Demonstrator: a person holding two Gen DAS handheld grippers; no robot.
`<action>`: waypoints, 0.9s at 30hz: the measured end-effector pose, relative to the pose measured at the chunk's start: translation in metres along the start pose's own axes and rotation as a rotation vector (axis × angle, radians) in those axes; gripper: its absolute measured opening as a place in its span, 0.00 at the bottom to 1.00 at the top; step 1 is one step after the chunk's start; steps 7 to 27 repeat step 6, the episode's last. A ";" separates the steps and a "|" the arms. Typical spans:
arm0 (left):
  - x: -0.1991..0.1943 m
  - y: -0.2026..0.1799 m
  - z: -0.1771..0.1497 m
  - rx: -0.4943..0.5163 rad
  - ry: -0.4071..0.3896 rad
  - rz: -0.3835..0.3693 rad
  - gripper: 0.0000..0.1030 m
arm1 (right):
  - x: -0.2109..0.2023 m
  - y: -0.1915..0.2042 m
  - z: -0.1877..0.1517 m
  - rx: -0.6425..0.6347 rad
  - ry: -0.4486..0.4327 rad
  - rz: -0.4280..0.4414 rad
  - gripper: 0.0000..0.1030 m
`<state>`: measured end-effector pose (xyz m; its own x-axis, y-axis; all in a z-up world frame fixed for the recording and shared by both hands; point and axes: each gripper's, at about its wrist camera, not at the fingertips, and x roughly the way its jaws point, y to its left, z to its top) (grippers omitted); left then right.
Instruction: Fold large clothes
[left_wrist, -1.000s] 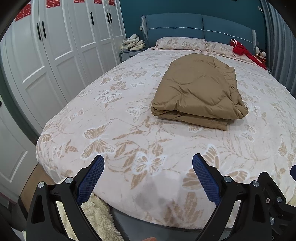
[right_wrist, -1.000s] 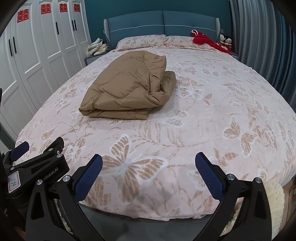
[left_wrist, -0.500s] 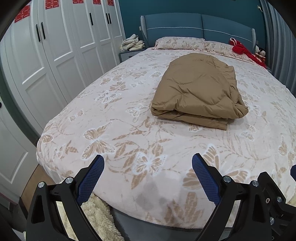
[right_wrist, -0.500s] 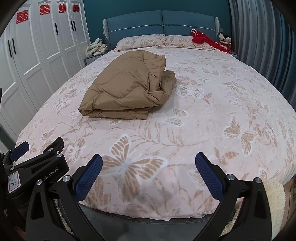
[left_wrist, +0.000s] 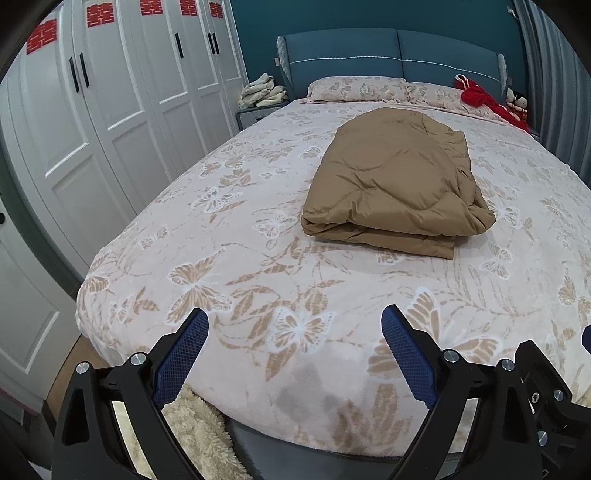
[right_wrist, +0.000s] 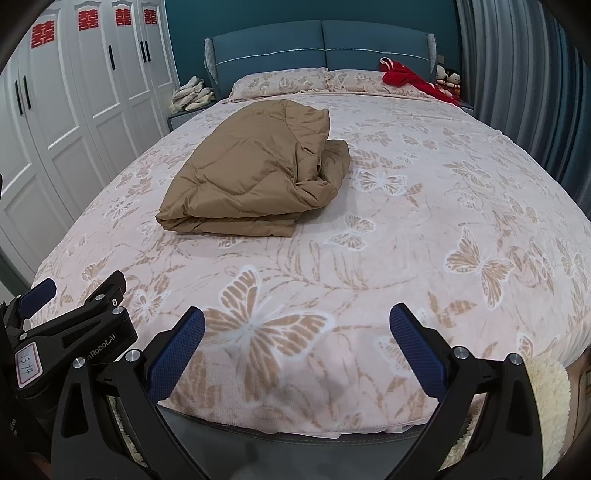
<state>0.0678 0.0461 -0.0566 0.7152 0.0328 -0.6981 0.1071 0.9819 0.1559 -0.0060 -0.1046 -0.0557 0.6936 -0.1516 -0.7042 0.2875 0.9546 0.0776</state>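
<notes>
**One padded brown bundle on the bed, both tools empty**

The bed (left_wrist: 207, 280), under a pink butterfly-print cover, fills most of both views, with a blue headboard (left_wrist: 391, 55) at the top centre and white wardrobe doors (left_wrist: 122, 110) down the left side.

One large garment is in view: a tan quilted piece (left_wrist: 391, 188), already doubled into a thick bundle. It lies on the bed right of centre in the left wrist view and left of centre in the right wrist view (right_wrist: 255, 181). It looks puffy and soft, probably light for its bulk, with a smooth shell that may slide between pads. The stacked layers along its near edge look like the best place to grip; the far right end is bunched and loose, so lifting there would likely spill the fold.

Two pillows (left_wrist: 354, 88) lie below the headboard, and one red cloth item (left_wrist: 480, 98) lies at the upper right. One pile of pale cloth (left_wrist: 262, 96) sits on the nightstand at the upper left.

Two tools show. The left hand-held gripper (left_wrist: 295, 332) is at the bottom of its frame, jaws spread wide, holding nothing, well short of the bundle. The right hand-held gripper (right_wrist: 297, 328) is likewise wide apart and empty.
</notes>
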 end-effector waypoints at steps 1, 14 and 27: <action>-0.001 0.001 0.000 -0.004 0.000 0.001 0.88 | 0.000 -0.001 0.000 -0.002 0.001 0.000 0.95; -0.002 -0.001 0.002 0.011 -0.009 -0.006 0.83 | 0.001 0.002 -0.002 0.004 -0.002 -0.007 0.95; -0.002 -0.001 0.002 0.011 -0.009 -0.006 0.83 | 0.001 0.002 -0.002 0.004 -0.002 -0.007 0.95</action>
